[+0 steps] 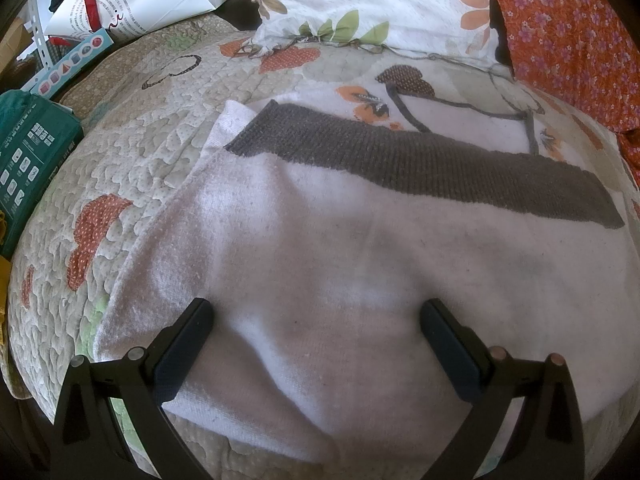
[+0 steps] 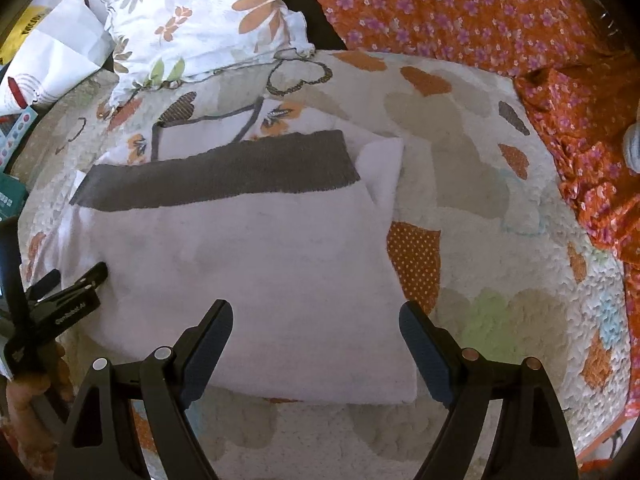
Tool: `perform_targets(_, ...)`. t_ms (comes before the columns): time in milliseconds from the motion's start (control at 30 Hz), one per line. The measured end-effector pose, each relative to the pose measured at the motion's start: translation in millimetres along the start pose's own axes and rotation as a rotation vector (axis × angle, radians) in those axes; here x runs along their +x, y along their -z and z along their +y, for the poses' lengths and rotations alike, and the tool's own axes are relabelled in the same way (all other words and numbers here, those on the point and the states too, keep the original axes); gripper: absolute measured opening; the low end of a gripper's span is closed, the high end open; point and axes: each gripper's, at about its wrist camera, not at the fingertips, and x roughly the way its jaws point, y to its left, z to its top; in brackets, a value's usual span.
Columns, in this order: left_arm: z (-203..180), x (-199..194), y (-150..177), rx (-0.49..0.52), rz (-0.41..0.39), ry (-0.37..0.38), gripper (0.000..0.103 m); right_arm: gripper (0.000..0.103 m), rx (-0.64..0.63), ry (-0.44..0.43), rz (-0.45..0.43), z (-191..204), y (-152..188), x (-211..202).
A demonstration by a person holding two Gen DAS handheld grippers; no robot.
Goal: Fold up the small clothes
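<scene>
The small white garment (image 2: 248, 272) lies spread on the bed's quilt (image 2: 500, 240), its dark knitted band (image 2: 216, 176) along the far edge, with the flowered pillow (image 2: 192, 20) beyond it. My right fingers (image 2: 316, 344) stand wide apart and hold nothing — they hover over the near right corner of the cloth, one tip above the fabric, the other just past its edge. My left fingers (image 1: 316, 344) are just as wide, straddling the near left part of the garment with nothing pinched; whether their tips rest on the cloth I cannot tell. This looks soft, light and limp — it should sag and crease wherever it is lifted, and drag across the quilt. I judge the near hem corners the best hold, pinching both layers so the fold comes up evenly toward the band.
</scene>
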Motion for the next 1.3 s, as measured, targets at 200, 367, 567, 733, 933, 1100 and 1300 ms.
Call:
perform_targets(200,0.5,0.2,-0.1,0.001,-0.001,0.0,0.103,0.089,-0.002,-0.003,0.005,-1.2,-1.2,0.3)
perform_targets(367,0.1,0.1,-0.1,0.0,-0.001,-0.001,0.103,0.089,0.005,0.01,-0.007,-2.2,-2.0,-0.7)
perform_targets(567,0.1,0.2,0.0,0.0,-0.002,-0.002,0.103,0.089,-0.004,0.031,-0.014,-0.9,-2.6,-0.2)
perform_targets(733,1.3,0.8,-0.3,0.0,-0.002,-0.003,0.103,0.089,-0.004,0.045,-0.03,-1.4,-2.6,-2.0)
perform_targets(933,0.1,0.4,0.6,-0.001,-0.003,-0.004,0.103,0.089,-0.007,0.052,-0.038,-1.2,-3.7,-2.5)
perform_targets(1100,-0.2,0.1,0.3,-0.002,0.0,-0.002,0.103,0.089,-0.012,0.06,-0.039,-0.5,-3.4,-1.5)
perform_targets(1300,34.5,-16.8,-15.4,-0.094,-0.043,0.012,0.103,0.089,-0.053,0.099,-0.073,1.9,-3.3,5.5)
